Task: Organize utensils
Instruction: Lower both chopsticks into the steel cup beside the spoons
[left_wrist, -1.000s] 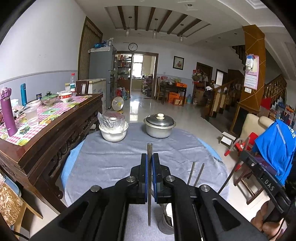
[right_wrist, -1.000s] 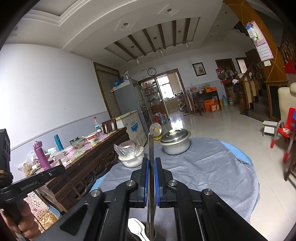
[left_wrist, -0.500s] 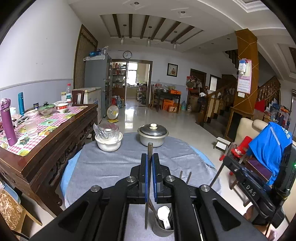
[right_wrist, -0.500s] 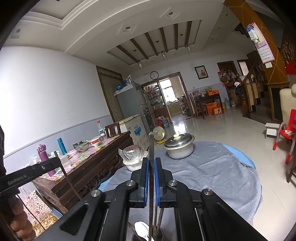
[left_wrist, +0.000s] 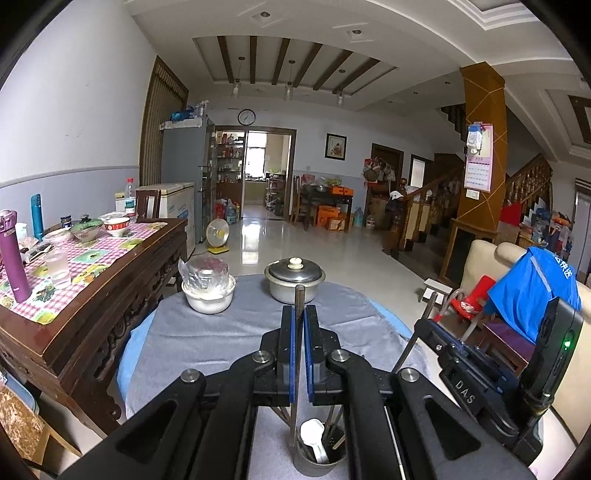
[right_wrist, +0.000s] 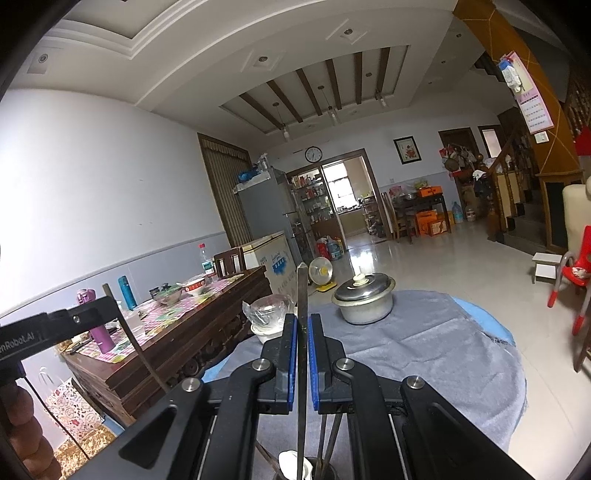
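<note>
Because each slim metal chopstick is pinched near its middle and held upright, its lower end can drop straight into the small round metal utensil cup (left_wrist: 319, 458) without catching the rim. The left claw (left_wrist: 299, 354) is closed on one thin grey chopstick (left_wrist: 298, 306), whose tip hangs just above the cup's mouth, beside the white plastic spoon (left_wrist: 312, 439) that leans inside it with a few other dark sticks. The right claw (right_wrist: 302, 360) grips a second flat steel chopstick (right_wrist: 301, 295) in the same vertical way — its lower end reaches down toward the cup (right_wrist: 314, 470), seen only at the bottom edge of that view, so I cannot tell whether it is already inside.

Both tools hang over the cup, which stands at the near edge of the round surface covered in grey cloth (left_wrist: 221, 339). Far across from the cup sit a lidded aluminium pot (left_wrist: 294, 282) and a white bowl covered with clear plastic wrap (left_wrist: 209, 291), well clear of the work — likely left there so the near side stays free.

I judge the step to be lowering both chopsticks into the cup; a tilt could tip this light container.
</note>
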